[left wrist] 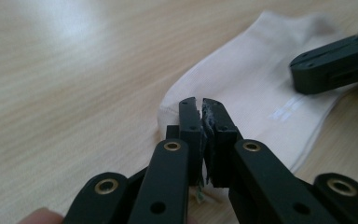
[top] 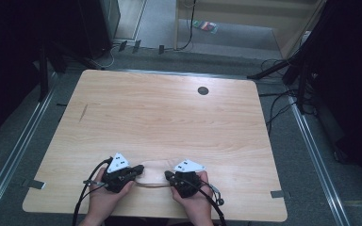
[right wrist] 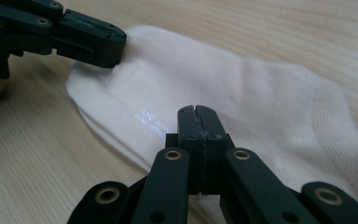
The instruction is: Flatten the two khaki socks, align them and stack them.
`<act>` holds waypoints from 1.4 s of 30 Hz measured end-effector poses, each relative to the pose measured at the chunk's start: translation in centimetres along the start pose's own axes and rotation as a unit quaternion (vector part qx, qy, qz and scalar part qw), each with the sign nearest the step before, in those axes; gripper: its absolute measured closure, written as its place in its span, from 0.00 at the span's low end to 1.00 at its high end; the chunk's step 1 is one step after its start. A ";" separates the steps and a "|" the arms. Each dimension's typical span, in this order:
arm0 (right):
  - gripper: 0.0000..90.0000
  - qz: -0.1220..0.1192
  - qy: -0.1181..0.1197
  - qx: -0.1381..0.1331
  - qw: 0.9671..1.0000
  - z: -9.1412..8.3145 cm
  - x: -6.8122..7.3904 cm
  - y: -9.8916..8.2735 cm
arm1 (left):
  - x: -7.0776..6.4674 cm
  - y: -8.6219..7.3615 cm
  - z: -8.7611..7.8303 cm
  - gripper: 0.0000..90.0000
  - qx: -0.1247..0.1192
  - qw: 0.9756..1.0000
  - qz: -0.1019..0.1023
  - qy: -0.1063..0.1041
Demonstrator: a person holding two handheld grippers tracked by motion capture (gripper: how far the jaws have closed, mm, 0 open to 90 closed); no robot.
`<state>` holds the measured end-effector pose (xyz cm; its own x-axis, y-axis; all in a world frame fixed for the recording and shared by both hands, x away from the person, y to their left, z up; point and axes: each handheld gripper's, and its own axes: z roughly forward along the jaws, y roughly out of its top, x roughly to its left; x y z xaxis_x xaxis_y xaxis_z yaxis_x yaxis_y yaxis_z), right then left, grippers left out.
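On the table (top: 169,117), closed grippers meet a sock (top: 153,175).

I count one sock (top: 153,173), pale, lying flat between my two tongs. Tongs: two, the left tongs (top: 139,168) at one end of the sock and the right tongs (top: 168,175) at the other. Hands: two, one behind each tongs. Table (top: 169,117): one, under both tongs. Round dark grommet (top: 202,90): one, well beyond the right tongs. Grey tape tabs: two, one (top: 36,184) outboard of the left tongs, one (top: 276,193) outboard of the right tongs.
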<state>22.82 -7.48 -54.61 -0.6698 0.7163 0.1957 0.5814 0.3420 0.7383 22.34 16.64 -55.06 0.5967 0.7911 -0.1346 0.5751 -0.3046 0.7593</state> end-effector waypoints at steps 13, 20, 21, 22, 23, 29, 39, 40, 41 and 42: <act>1.00 0.037 0.013 -0.037 0.999 -3.6 -2.2 -0.1 | 0.3 0.0 -1.2 0.85 -0.044 0.998 0.001 -0.038; 1.00 0.039 -0.025 -0.026 0.999 -2.1 -4.7 0.8 | -0.3 -0.9 -1.0 0.85 0.000 0.998 0.040 -0.053; 1.00 0.044 -0.030 -0.018 0.998 -1.9 -5.0 0.6 | -0.3 -1.0 -0.9 0.85 0.002 0.998 0.039 -0.053; 1.00 0.049 -0.030 -0.014 0.998 -1.8 -5.3 0.3 | -0.3 -1.0 -0.9 0.85 0.001 0.998 0.036 -0.053; 1.00 0.053 -0.029 -0.015 0.998 -1.8 -5.5 0.2 | -0.2 -1.0 -0.8 0.85 0.002 0.998 0.035 -0.054; 1.00 0.060 -0.043 -0.037 0.997 -3.1 -6.3 0.2 | 0.2 -1.0 -1.1 0.84 -0.014 0.997 0.019 -0.071; 0.64 0.083 -0.035 -0.081 0.993 -5.5 -8.6 -0.3 | 2.6 -1.1 -2.8 0.58 -0.101 0.992 -0.028 -0.063; 0.64 0.083 -0.035 -0.081 0.993 -5.5 -8.6 -0.3 | 2.6 -1.1 -2.8 0.53 -0.101 0.992 -0.028 -0.063; 0.54 0.083 -0.033 -0.091 0.992 -5.8 -9.0 -0.4 | 3.1 -1.2 -3.1 0.49 -0.109 0.992 -0.039 -0.045; 0.48 0.081 -0.037 -0.096 0.991 -6.0 -9.2 -0.4 | 3.1 -1.2 -3.1 0.44 -0.109 0.992 -0.039 -0.045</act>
<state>25.97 -17.84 -52.83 -0.5347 0.7978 0.2785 0.5755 0.1024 0.8114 21.76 21.08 -54.38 0.6091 0.7536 -0.2471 0.4917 -0.1144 0.8632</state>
